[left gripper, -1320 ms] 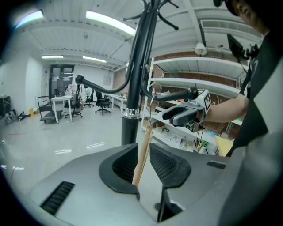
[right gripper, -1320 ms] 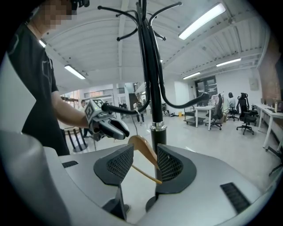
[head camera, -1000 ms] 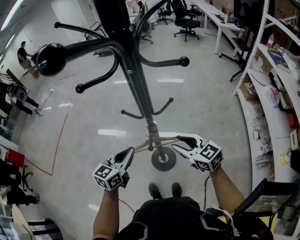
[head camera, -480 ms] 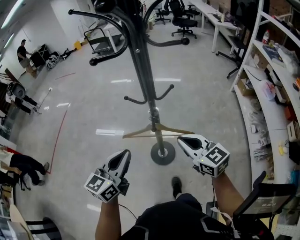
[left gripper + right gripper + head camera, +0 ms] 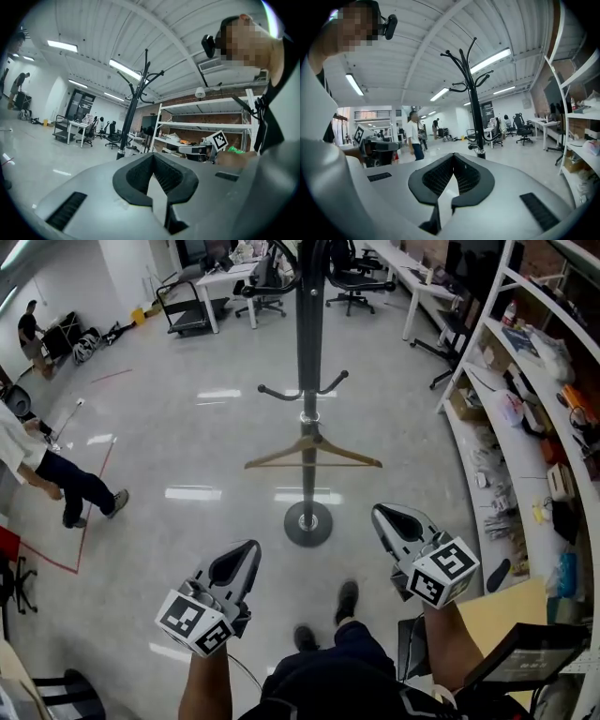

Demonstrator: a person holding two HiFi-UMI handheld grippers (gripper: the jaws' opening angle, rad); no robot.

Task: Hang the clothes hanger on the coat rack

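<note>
Both pairs of fingers are pressed together with nothing between them. In the left gripper view the dark ribbed pads of the left gripper (image 5: 153, 176) meet along a closed seam, and the right gripper view shows the same for the right gripper (image 5: 452, 180).

In the head view the left gripper (image 5: 246, 554) sits lower left of centre and the right gripper (image 5: 386, 517) lower right, both pointing up the frame towards the coat rack (image 5: 308, 352).

The clothes hanger (image 5: 312, 454) is off both grippers and hangs on the rack's black pole in the middle of the frame. Its hook sits against the pole just under the lower pair of curved arms (image 5: 302, 390); what exactly it catches on I cannot tell. Its long axis runs left to right across the frame, with the two sloping shoulders spreading evenly either side of the pole and the straight bar beneath them. It lies above the round base (image 5: 307, 523) in the frame.

Relative to the fingers, the hanger is further up the frame and between the two grippers, well apart from both tips.

A person (image 5: 47, 474) walks at the left edge, and shelving (image 5: 525, 409) lines the right side.
</note>
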